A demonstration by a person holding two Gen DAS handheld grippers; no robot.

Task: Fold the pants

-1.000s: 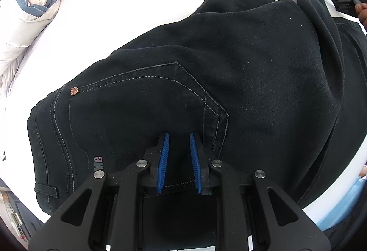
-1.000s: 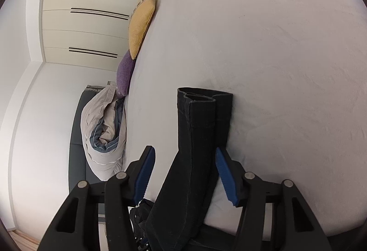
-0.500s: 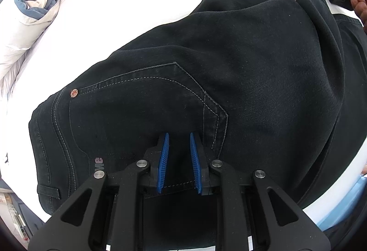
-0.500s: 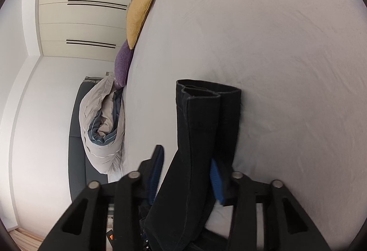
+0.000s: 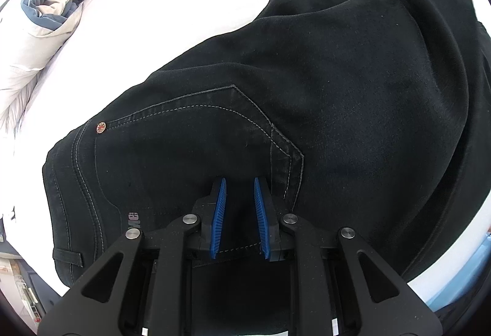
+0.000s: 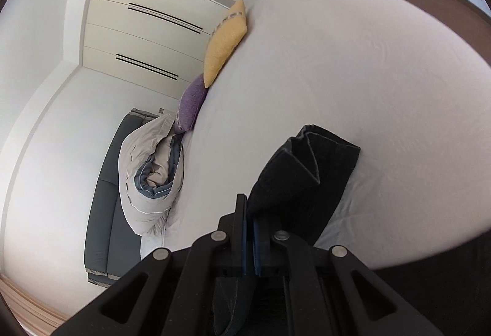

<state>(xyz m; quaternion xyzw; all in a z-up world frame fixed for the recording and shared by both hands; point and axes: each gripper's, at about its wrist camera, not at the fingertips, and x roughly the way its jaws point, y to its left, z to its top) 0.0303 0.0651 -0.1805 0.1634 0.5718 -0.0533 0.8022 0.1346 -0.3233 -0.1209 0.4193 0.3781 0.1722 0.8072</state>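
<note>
Right wrist view: right gripper [image 6: 249,214] has just been closing and its jaws are now clamped on the hem end of the black pants [image 6: 302,179], cuffs lifted off the bed [image 6: 353,65] while the far leg edge lies on the sheet. Left wrist view: left gripper [image 5: 238,201] points steeply down onto the seat area beside the back pocket [image 5: 196,133], jaws narrow; denim shows between the blue pads [image 5: 218,213], but I cannot tell whether they pinch a fold or only press on the cloth. Pants [image 5: 307,90] lie across the near part of the white mattress, waistband to the left, legs running off to the upper right.

Step, as I judge it: legs already doubled together, hem end grabbed for the lengthwise fold. Next move calls for carrying the hems over toward the waistband while the left end stays anchored, keeping both cuffs in the grip so neither leg slips.

Room: plain white sheet, yellow cushion [image 6: 225,42] and purple cushion [image 6: 192,104] at the bed edge, a bunched duvet [image 6: 150,176] on a dark sofa [image 6: 104,204], white wardrobe doors [image 6: 138,38] behind.
</note>
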